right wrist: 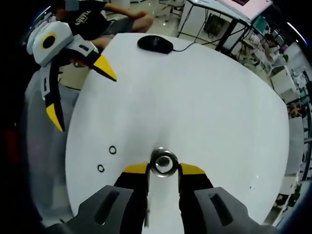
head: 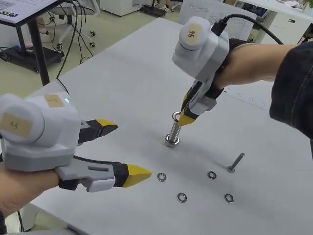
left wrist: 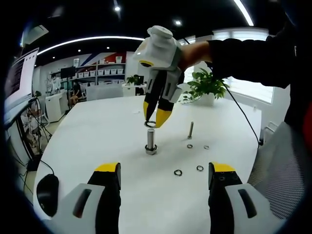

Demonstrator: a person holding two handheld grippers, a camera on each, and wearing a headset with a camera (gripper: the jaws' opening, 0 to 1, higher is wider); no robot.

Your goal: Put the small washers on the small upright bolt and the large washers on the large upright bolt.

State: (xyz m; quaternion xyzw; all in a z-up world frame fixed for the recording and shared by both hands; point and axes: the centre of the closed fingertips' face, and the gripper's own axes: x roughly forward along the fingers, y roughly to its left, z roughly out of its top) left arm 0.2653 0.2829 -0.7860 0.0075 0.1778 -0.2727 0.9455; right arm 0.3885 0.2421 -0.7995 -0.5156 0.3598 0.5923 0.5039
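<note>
At frame centre, my right gripper [head: 184, 119] pinches a large washer [head: 176, 116] just above the large upright bolt [head: 172, 135], whose axis stands vertical. My left gripper [head: 132, 150] sits lower left, jaws wide and empty.

The large upright bolt [head: 172, 134] stands mid-table [head: 122, 83]. The small upright bolt [head: 235, 162] stands to its right and nearer. Four small washers [head: 182, 198] lie on the table, near of both bolts. A large washer [head: 176, 116], between the right gripper [head: 185, 117] jaws, sits directly over the large upright bolt.
</note>
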